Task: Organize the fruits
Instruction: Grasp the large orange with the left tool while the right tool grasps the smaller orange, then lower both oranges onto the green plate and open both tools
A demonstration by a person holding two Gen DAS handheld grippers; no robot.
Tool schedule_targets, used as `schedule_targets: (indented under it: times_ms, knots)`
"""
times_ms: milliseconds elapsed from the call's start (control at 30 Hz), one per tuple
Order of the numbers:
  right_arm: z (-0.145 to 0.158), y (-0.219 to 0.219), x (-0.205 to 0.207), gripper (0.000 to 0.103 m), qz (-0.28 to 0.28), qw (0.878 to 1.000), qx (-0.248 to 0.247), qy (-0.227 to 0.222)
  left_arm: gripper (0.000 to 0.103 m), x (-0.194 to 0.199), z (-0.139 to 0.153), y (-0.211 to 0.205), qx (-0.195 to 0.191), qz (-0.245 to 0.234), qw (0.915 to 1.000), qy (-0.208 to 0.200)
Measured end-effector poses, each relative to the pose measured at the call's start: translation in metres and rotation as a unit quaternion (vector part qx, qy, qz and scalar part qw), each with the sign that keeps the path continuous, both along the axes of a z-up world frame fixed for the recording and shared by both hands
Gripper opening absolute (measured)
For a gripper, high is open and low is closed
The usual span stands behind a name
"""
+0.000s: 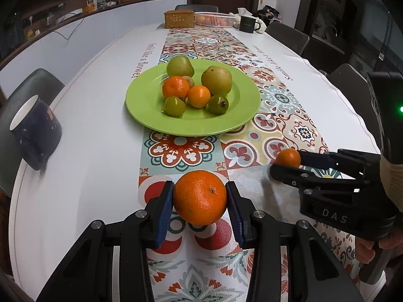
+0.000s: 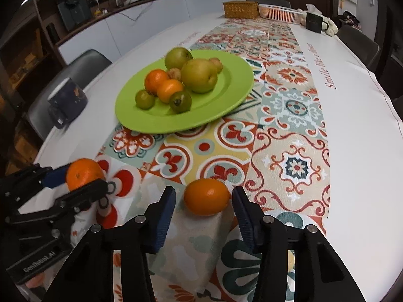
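So, left gripper point(image 1: 200, 198) has its blue pads pressed on both sides of a large orange point(image 1: 200, 197), clamped across the widest part, fruit apparently just above the patterned runner point(image 1: 297, 128), near end of the table. Right gripper point(image 2: 202, 201) has its jaws apart, straddling a smaller orange point(image 2: 206, 196) that sits on the runner; gaps show on both sides, no contact yet. From the left wrist view that right gripper point(image 1: 286, 164) looks closer around the small fruit point(image 1: 288, 157), but the right wrist view shows clear gaps. Handling guess: both oranges light, firm with some give, peel pebbled so decent grip on ribbed pads; round, so they will roll if released on the flat cloth, and hard squeezing could bruise. Best hold is across the middle, pads opposite each other, as on the large one. Further out, the green plate point(image 1: 151, 115) sits mid-table, already carrying two oranges, two big green pears or apples, two small green fruits and a brownish one or two behind. Free room on the plate is along the near rim and right side; rim is low, easy approach from the near side. Dark mug point(image 1: 35, 130) lies tipped near the left table edge, well apart from both grippers. Basket, box and black mug sit at the far end, out of the way.
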State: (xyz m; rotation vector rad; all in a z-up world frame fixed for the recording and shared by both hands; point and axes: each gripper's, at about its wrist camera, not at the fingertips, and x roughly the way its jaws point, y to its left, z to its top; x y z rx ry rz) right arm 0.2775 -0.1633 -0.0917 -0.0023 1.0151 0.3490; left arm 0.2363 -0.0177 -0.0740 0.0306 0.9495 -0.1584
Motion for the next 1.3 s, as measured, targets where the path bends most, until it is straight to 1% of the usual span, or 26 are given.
schedule_targets:
  times_ms: [67, 300, 500, 700, 1067, 1300]
  knots:
    - [-0.001, 0.002, -0.001, 0.038, 0.002, 1.000, -0.006, -0.001, 0.041, 0.000, 0.000, 0.001, -0.001, 0.001, 1.0000, -0.001]
    - [0.009, 0.007, -0.009, 0.038, 0.008, 1.000, -0.013, -0.019, 0.041, -0.005, 0.007, 0.006, -0.011, 0.001, 0.9999, -0.009]
    - [0.029, 0.011, -0.020, 0.038, 0.011, 0.999, -0.006, -0.041, 0.041, -0.013, 0.026, 0.011, -0.016, 0.000, 0.9995, -0.028]
    - [0.056, 0.015, -0.026, 0.038, 0.013, 0.997, 0.006, -0.070, 0.041, -0.014, 0.047, 0.016, -0.016, -0.001, 0.9986, -0.049]
    - [0.096, 0.025, -0.019, 0.038, 0.018, 0.993, 0.004, -0.118, 0.041, -0.005, 0.080, 0.025, -0.007, -0.001, 0.9959, -0.090]
    - [0.111, 0.033, -0.006, 0.038, 0.021, 0.991, 0.001, -0.135, 0.041, 0.010, 0.092, 0.031, -0.008, 0.001, 0.9948, -0.102]
